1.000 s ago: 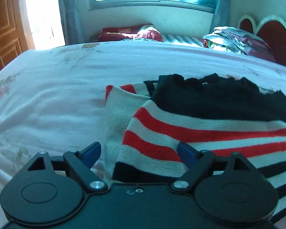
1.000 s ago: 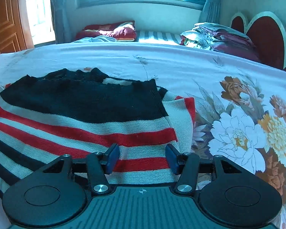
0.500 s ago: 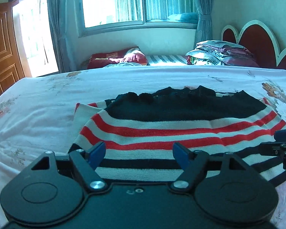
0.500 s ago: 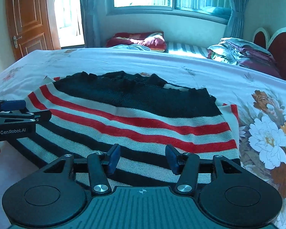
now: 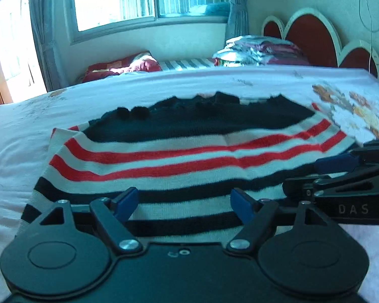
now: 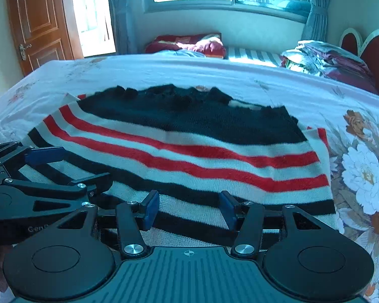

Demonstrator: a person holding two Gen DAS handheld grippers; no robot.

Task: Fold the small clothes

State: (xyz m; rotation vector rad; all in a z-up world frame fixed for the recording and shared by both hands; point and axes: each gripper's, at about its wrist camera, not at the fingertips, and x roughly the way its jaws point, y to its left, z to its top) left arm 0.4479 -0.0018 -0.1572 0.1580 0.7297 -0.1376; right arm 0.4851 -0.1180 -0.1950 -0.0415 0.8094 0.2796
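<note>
A small knitted sweater (image 5: 189,156) with black, white and red stripes lies flat on the bed, its black top part towards the window; it also shows in the right wrist view (image 6: 189,151). My left gripper (image 5: 184,202) is open and empty, above the sweater's near hem. My right gripper (image 6: 188,208) is open and empty, above the near hem too. Each gripper appears in the other's view, the right one (image 5: 341,176) at the right edge and the left one (image 6: 38,174) at the left edge. They are close side by side.
The bed has a white floral sheet (image 6: 366,166). A pile of folded bedding (image 5: 262,50) and red pillows (image 5: 123,67) lie at the far side under the window. A red headboard (image 5: 308,35) stands at the right. A wooden door (image 6: 38,20) is at the far left.
Both grippers have pulled back from the sweater's side edges and risen, moving towards each other at the near hem. The sweater lies flat and whole in both views.
</note>
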